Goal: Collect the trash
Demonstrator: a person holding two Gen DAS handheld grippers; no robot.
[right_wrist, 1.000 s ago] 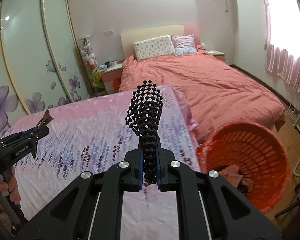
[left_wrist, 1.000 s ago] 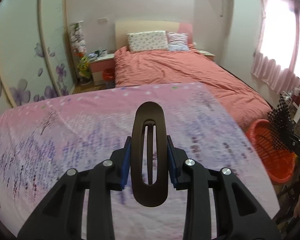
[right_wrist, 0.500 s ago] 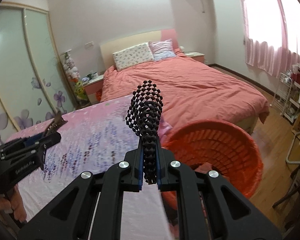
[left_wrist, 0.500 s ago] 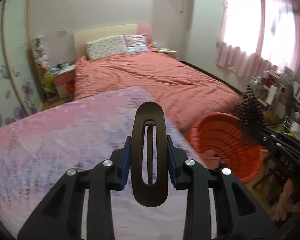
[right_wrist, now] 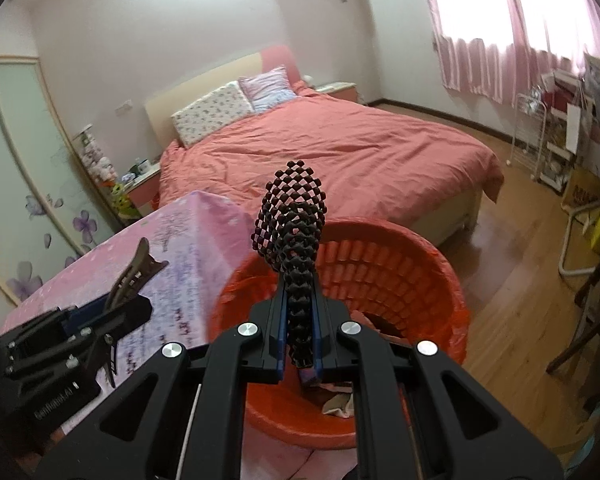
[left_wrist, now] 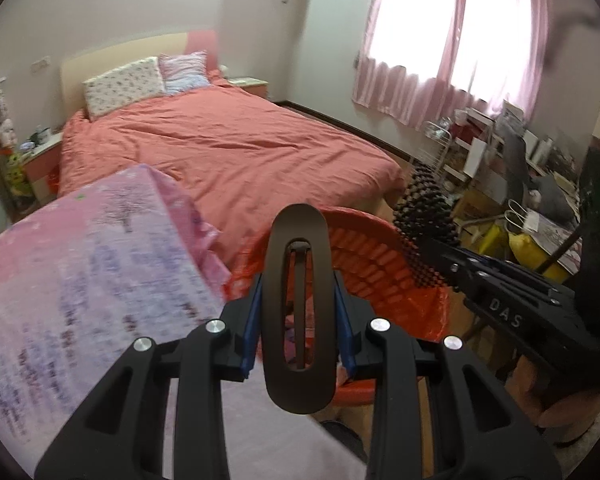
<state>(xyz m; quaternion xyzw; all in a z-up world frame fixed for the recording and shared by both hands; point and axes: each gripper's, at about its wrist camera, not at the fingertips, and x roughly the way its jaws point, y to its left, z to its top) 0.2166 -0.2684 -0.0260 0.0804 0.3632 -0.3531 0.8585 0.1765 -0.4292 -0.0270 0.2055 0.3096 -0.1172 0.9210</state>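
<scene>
My left gripper is shut on a black oval hair clip, held upright above the near rim of the orange trash basket. My right gripper is shut on a black lattice hair clip, held upright over the same basket, which holds some crumpled trash. The right gripper with its lattice clip shows at the right of the left wrist view. The left gripper with its clip shows at the left of the right wrist view.
A table with a pink floral cloth stands left of the basket. A bed with a salmon cover lies beyond. Cluttered shelves and a wire rack stand at the right below a curtained window. The floor is wood.
Both grippers have swung right from over the pink table to above the orange basket, each still holding its hair clip. The basket now sits directly below them.
</scene>
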